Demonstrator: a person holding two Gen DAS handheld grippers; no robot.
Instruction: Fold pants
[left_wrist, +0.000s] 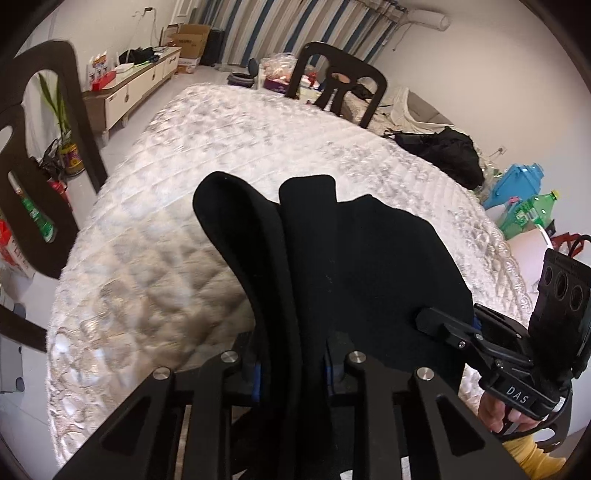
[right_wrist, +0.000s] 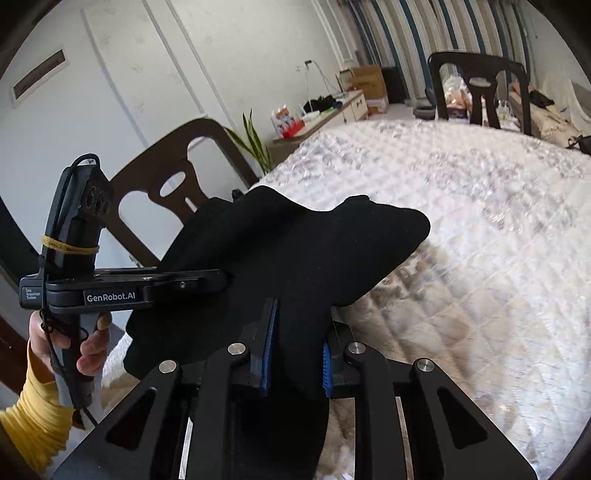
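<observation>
Both tongs are pinched on cloth: our left gripper (left_wrist: 291, 365) has its blue-padded fingers (left_wrist: 257, 380) closed narrow on a thick bunched fold of the black, soft knit pants (left_wrist: 362, 258), and our right gripper (right_wrist: 297, 363) likewise clamps a hanging strip of the same garment between its pads (right_wrist: 271, 354). The pants are lifted at the near edge of the white quilted table cover (left_wrist: 229, 155), draped over and between the two tools; their far end bulges out over the quilting, and we cannot tell whether it touches the surface.

In the left wrist view our right gripper sits at the right, its tip at the cloth's right edge; in the right wrist view our left gripper (right_wrist: 207, 280) comes in level from the left, held by a hand (right_wrist: 79, 347) in a yellow sleeve (right_wrist: 35, 417).

We judge this the start of a fold, with the cloth gathered, not spread. What could go wrong:
- Each pinch may hold only some layers, so a leg could slide free as we carry it.
- Uneven heights would skew the crease.
- The dark wooden chair (right_wrist: 173, 184) stands close on the left and could snag the cloth.
</observation>
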